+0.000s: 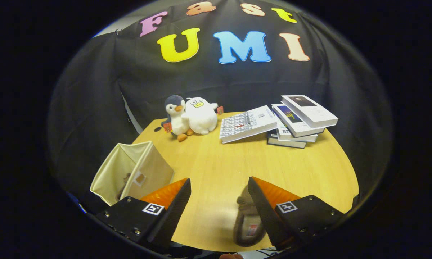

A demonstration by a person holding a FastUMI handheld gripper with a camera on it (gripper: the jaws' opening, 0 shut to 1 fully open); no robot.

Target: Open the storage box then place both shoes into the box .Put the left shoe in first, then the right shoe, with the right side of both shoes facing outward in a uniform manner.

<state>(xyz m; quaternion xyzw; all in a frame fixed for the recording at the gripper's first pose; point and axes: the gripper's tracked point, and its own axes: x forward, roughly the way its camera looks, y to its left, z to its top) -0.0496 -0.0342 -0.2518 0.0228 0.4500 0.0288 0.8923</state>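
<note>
- Gripper: fingers spread wide apart, holding nothing, above the wooden table.
- Shoe: on the table, close beside the right finger and partly hidden by it.
- Storage box: beige fabric, open, left of the left finger; a dark item shows inside.
- Two plush toys and stacked books: far side of the table.
</note>
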